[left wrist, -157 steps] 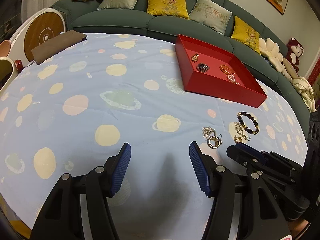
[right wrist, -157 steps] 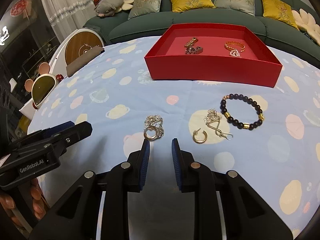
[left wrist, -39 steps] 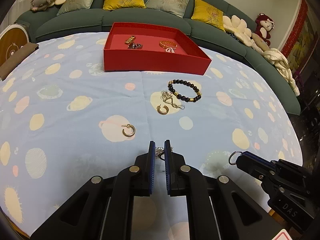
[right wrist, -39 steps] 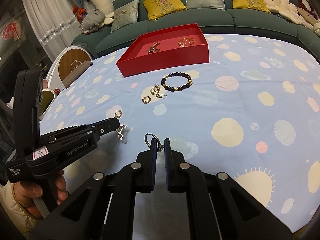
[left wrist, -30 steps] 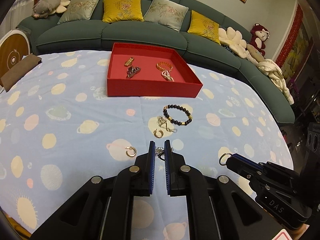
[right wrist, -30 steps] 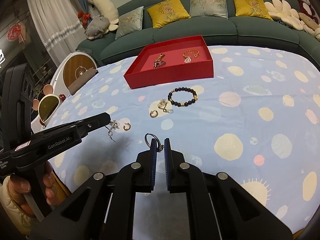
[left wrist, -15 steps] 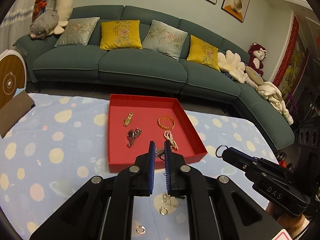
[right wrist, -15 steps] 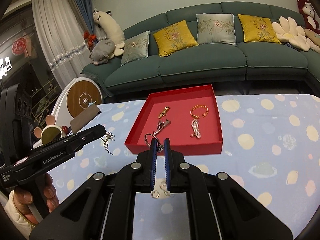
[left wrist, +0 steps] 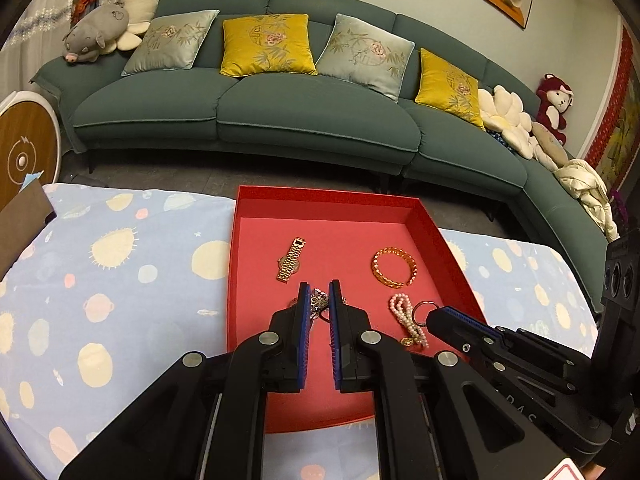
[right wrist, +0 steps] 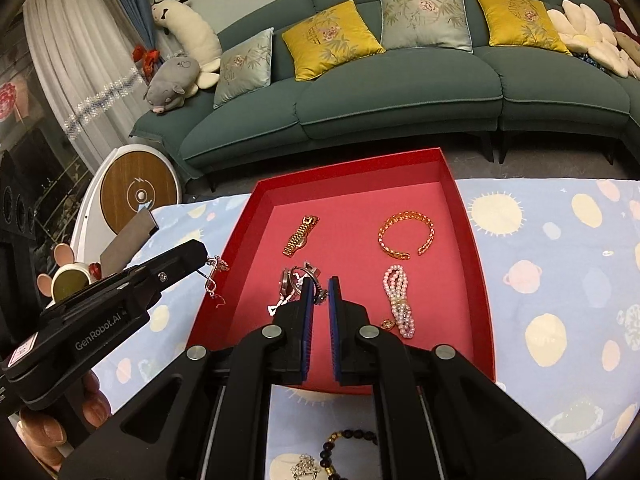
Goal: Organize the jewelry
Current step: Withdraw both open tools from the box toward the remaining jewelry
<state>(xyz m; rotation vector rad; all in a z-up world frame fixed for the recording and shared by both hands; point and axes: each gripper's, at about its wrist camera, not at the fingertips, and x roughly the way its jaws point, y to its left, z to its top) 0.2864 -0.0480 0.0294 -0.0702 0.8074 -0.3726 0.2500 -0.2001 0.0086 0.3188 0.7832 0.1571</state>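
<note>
Left wrist: left claw (left wrist: 319,303) pinches a silver chain (left wrist: 318,301), right claw (right wrist: 318,295) a ring (right wrist: 298,274) (both over red tray (left wrist: 256,248)).

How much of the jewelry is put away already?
Partly done. The red tray already holds a gold watch, gold bangle and pearl bracelet. The left gripper carries a silver chain and the right gripper a ring, both over the tray. A dark bead bracelet still lies on the tablecloth.
</note>
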